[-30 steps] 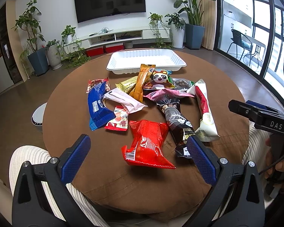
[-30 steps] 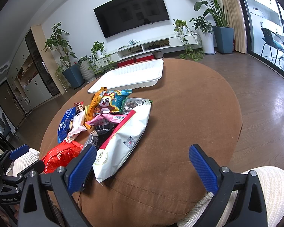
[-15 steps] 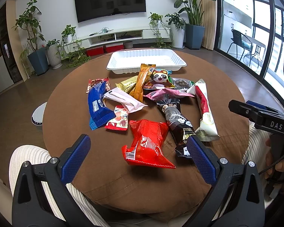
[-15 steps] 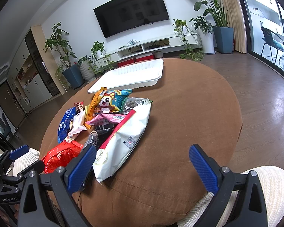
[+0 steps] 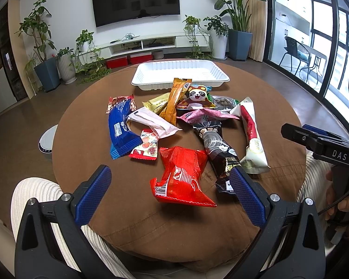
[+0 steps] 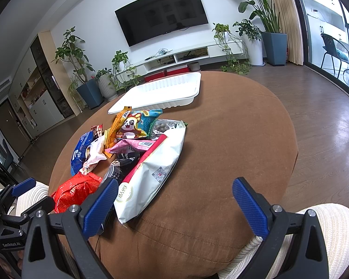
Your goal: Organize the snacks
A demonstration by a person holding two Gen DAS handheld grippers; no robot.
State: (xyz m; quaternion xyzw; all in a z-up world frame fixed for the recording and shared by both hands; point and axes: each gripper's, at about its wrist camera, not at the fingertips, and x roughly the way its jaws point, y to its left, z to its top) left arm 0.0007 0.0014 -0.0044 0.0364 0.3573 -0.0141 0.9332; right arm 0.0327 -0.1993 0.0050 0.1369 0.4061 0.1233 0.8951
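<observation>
Nothing has shifted since the earlier frame: the left gripper point(image 5: 171, 191) and right gripper point(image 6: 174, 205) hang spread wide and empty at the worktop's point(image 5: 267, 107) near edge. No snack is picked yet; next likely means closing on the crinkly red packet point(image 5: 182, 174) at lower centre. The white tray point(image 5: 180, 74), upper centre, sits empty behind the heap.

1. My L gripper point(image 5: 171, 196): jaws spread wide, nothing between the pads, held low and level at the near edge.
2. My R gripper point(image 6: 174, 205): jaws wide too, empty, level.
3. R hand point(image 5: 337, 200) on its grip, partly visible in L view.
</observation>
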